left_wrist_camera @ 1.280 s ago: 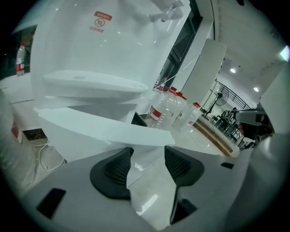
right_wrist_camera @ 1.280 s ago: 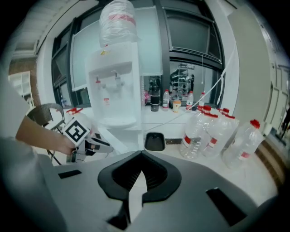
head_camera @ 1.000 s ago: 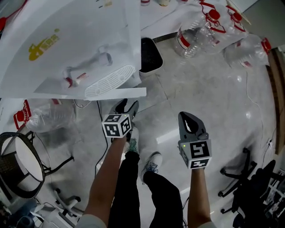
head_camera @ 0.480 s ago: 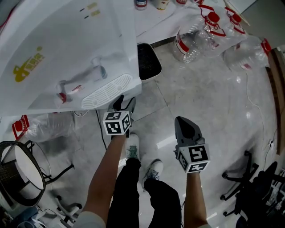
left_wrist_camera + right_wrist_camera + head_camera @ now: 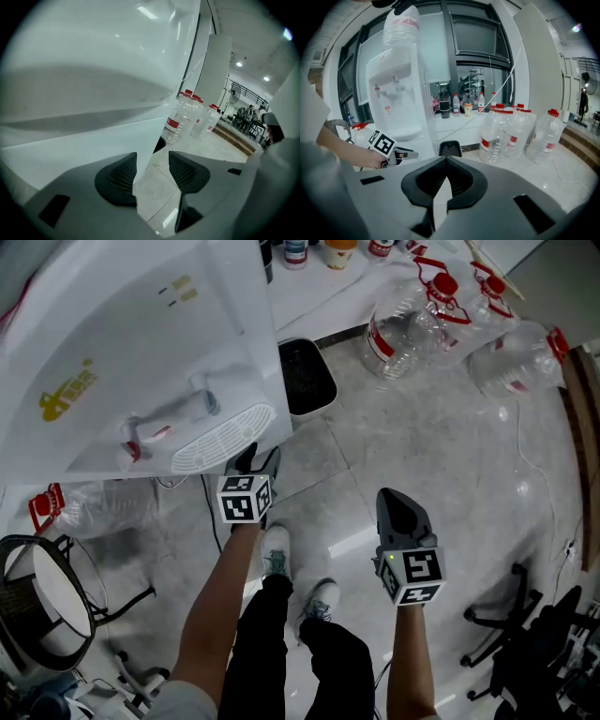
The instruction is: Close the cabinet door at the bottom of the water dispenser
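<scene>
The water dispenser [image 5: 122, 362] stands on the grey floor [image 5: 441, 446] at the upper left of the head view. The left tool [image 5: 152, 173] reaches in low under its front. In the left gripper view its jaws stand spread, having just closed a little, and the white edge of the cabinet door [image 5: 84, 140] runs down between them. The edge lies close against the left-hand pad and clear of the right-hand one. Whether the door sits fully flush against the dispenser I cannot tell. The right tool [image 5: 396, 502] hangs over open floor well to the right, empty, its jaws pressed together at the tips. Beyond it lie a black tray [image 5: 305, 376] beside the dispenser and a cluster of large clear water bottles [image 5: 412, 320] with red caps.
</scene>
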Available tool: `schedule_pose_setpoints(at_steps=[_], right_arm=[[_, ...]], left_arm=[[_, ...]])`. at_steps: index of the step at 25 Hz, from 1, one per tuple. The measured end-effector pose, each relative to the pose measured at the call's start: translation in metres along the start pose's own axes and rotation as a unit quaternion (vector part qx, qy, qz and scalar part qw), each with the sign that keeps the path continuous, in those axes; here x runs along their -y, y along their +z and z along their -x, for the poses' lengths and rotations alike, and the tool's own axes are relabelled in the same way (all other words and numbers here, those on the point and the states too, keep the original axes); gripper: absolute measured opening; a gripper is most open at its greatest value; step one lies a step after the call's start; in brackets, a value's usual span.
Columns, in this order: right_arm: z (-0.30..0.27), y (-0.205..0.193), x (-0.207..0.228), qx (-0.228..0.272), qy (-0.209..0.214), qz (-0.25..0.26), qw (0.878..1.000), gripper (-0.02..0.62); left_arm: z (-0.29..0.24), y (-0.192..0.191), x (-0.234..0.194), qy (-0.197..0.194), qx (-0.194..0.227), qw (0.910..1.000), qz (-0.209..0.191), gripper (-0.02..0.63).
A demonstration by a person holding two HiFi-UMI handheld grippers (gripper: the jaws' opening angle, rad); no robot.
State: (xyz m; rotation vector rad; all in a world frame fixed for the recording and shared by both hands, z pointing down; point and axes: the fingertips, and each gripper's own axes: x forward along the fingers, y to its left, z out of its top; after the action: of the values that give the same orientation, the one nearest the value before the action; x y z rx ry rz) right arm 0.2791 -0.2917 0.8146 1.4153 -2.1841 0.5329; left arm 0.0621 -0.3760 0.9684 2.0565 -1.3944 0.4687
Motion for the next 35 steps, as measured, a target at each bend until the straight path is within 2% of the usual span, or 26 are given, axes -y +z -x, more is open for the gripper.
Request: schedule_pose_setpoints(at_steps=[1, 3, 8, 12, 18, 20, 22, 24, 26, 29, 32, 35], right_arm=[[0.004, 0.006, 0.000, 0.004, -0.001, 0.001, 1.000, 0.026], [0.016, 0.020, 0.000, 0.009, 0.002, 0.004, 1.000, 0.026], [0.058, 0.084, -0.004, 0.037, 0.011, 0.041, 0.998, 0.026], [0.104, 0.136, -0.014, 0.054, 0.014, 0.050, 0.997, 0.026], [0.177, 0.240, -0.040, 0.092, 0.031, 0.086, 0.992, 0.026], [0.201, 0.276, -0.054, 0.108, 0.039, 0.094, 0.989, 0.026], [0.224, 0.315, -0.067, 0.130, 0.047, 0.105, 0.985, 0.026], [0.248, 0.349, -0.081, 0.145, 0.054, 0.113, 0.981, 0.026], [0.270, 0.374, -0.096, 0.147, 0.063, 0.125, 0.979, 0.026], [0.291, 0.396, -0.117, 0.136, 0.073, 0.163, 0.975, 0.026], [0.305, 0.413, -0.132, 0.129, 0.070, 0.188, 0.971, 0.026], [0.329, 0.443, -0.150, 0.154, 0.056, 0.187, 0.969, 0.026]], left_arm=[[0.006, 0.004, 0.005, -0.004, -0.001, 1.0000, -0.005, 0.229], [0.021, 0.015, 0.017, -0.015, 0.000, 0.9995, -0.028, 0.137], [0.076, 0.062, 0.050, -0.036, 0.011, 0.9945, -0.097, 0.028], [0.139, 0.102, 0.079, -0.063, 0.027, 0.9914, -0.111, 0.021], [0.257, 0.194, 0.115, -0.071, 0.072, 0.9843, -0.145, 0.021], [0.300, 0.227, 0.129, -0.086, 0.091, 0.9831, -0.133, 0.020], [0.340, 0.263, 0.138, -0.104, 0.117, 0.9830, -0.096, 0.020], [0.379, 0.297, 0.143, -0.104, 0.137, 0.9820, -0.079, 0.020], [0.419, 0.325, 0.145, -0.088, 0.149, 0.9803, -0.096, 0.021], [0.469, 0.363, 0.142, -0.054, 0.166, 0.9745, -0.141, 0.021], [0.509, 0.393, 0.139, -0.033, 0.180, 0.9653, -0.186, 0.021], [0.550, 0.423, 0.139, -0.022, 0.192, 0.9534, -0.232, 0.021]])
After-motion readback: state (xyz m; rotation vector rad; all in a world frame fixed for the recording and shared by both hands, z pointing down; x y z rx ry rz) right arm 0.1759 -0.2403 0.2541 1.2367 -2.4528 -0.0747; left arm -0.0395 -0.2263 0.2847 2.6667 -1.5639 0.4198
